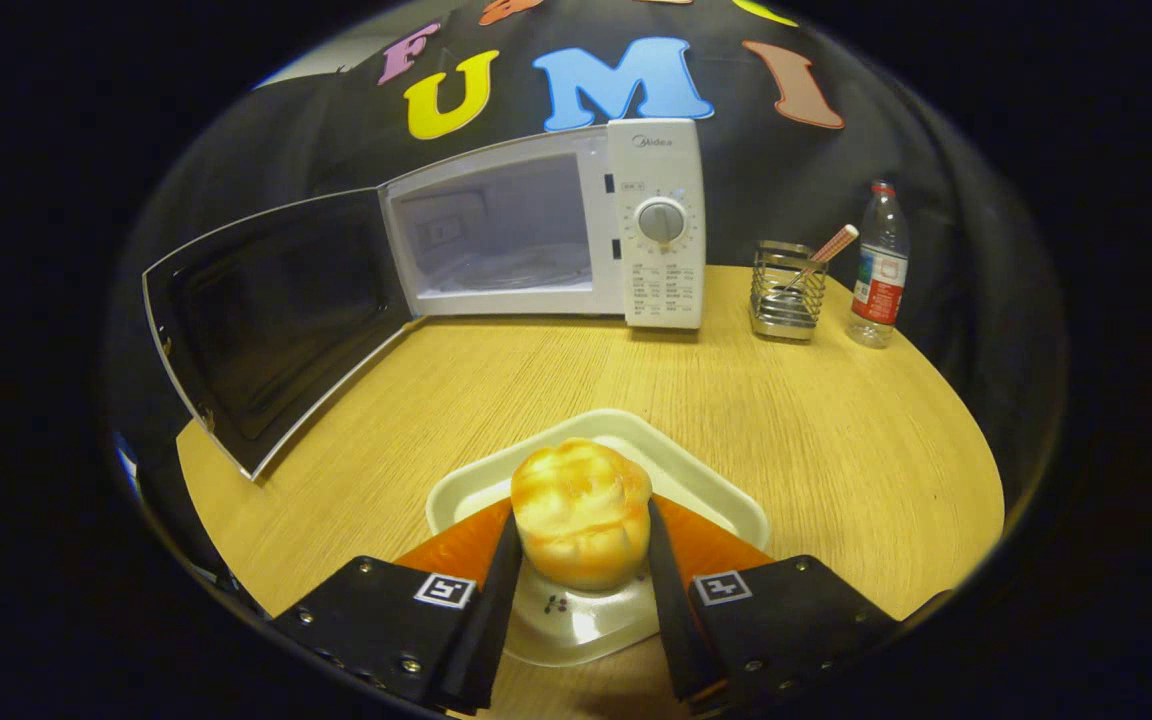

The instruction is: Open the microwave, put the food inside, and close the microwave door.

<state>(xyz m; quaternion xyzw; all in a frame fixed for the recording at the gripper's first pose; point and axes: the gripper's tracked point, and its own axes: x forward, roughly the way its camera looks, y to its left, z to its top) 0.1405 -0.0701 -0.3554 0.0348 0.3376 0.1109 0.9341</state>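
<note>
A golden bread bun (581, 510) sits between my two fingers, and my gripper (581, 545) is shut on it, each finger pressing one side. Under the bun lies a white square plate (726, 500) on the wooden table. Whether the bun rests on the plate or hangs just above it I cannot tell. Beyond the plate stands a white microwave (656, 225) with its door (271, 320) swung wide to the left. Its cavity (506, 240) is lit and holds a glass turntable.
To the right of the microwave stand a wire holder (786, 295) with a utensil in it and a clear water bottle (879, 265). The round wooden table (836, 420) has bare surface between the plate and the microwave. The open door reaches over the table's left part.
</note>
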